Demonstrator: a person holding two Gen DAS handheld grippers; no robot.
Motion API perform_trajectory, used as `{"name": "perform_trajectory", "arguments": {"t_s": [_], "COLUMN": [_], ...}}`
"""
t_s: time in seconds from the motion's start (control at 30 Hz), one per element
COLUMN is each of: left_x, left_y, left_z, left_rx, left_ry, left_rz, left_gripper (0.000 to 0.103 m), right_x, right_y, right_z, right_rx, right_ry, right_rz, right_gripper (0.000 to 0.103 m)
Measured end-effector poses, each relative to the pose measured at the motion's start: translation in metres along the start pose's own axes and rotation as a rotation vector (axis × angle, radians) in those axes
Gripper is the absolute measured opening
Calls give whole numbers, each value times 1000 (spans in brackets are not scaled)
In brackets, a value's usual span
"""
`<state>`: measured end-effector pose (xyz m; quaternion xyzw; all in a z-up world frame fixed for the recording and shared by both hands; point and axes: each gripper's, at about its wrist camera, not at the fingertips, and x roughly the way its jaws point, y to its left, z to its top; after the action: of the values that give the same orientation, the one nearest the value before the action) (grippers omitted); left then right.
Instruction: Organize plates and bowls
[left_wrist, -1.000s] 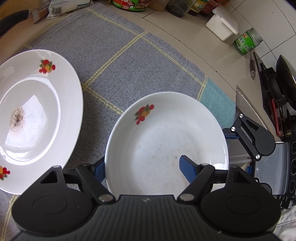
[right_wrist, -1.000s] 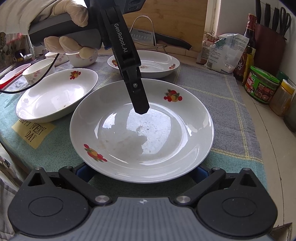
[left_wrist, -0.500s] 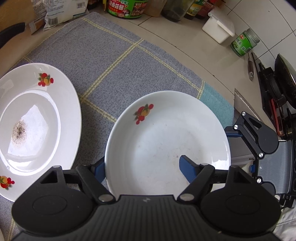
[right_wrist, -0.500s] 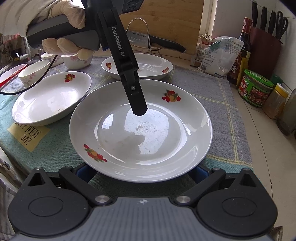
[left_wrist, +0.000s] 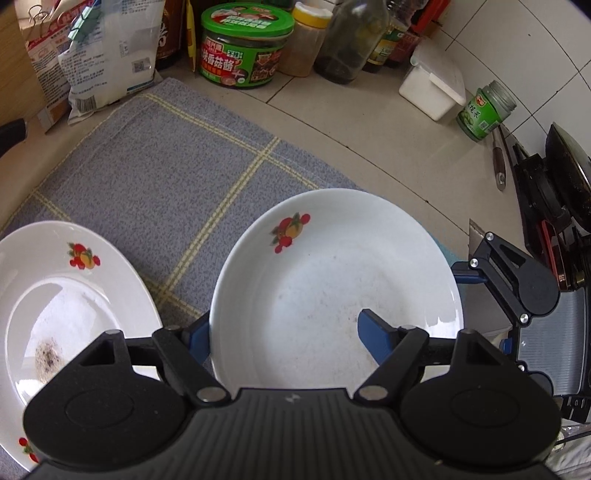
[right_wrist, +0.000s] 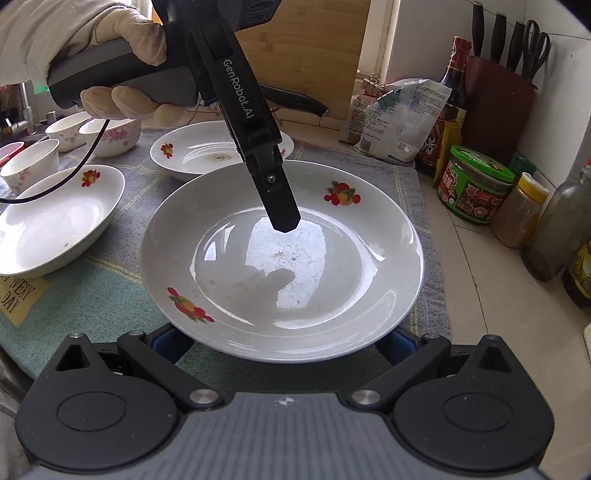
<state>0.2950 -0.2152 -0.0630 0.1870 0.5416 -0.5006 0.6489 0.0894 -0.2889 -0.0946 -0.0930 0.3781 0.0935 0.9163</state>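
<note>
The left gripper is clamped on the near rim of a white fruit-print plate above the grey mat, with 1 blue finger inside it (the right gripper's grip cannot be made out).

Plate in both grippers is drifting across the grey mat toward the jars | second plate is sliding down-left in left view
</note>
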Motion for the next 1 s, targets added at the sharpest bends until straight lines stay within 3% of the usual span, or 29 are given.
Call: {"name": "perform_trajectory", "arguments": {"t_s": [0.47, 1.0], "left_x": [26, 44], "left_y": [16, 32], "left_z": [36, 49], "left_rx": [19, 5], "left_ry": [-26, -31], "left_rz": [24, 52], "left_gripper": [78, 78], "right_x": [32, 50], "right_y": [-34, -51], "right_z": [9, 15], "right_rx": [21, 57], "right_ry": [18, 27], "right_rz": [-33, -19], "right_gripper": [103, 103]}}
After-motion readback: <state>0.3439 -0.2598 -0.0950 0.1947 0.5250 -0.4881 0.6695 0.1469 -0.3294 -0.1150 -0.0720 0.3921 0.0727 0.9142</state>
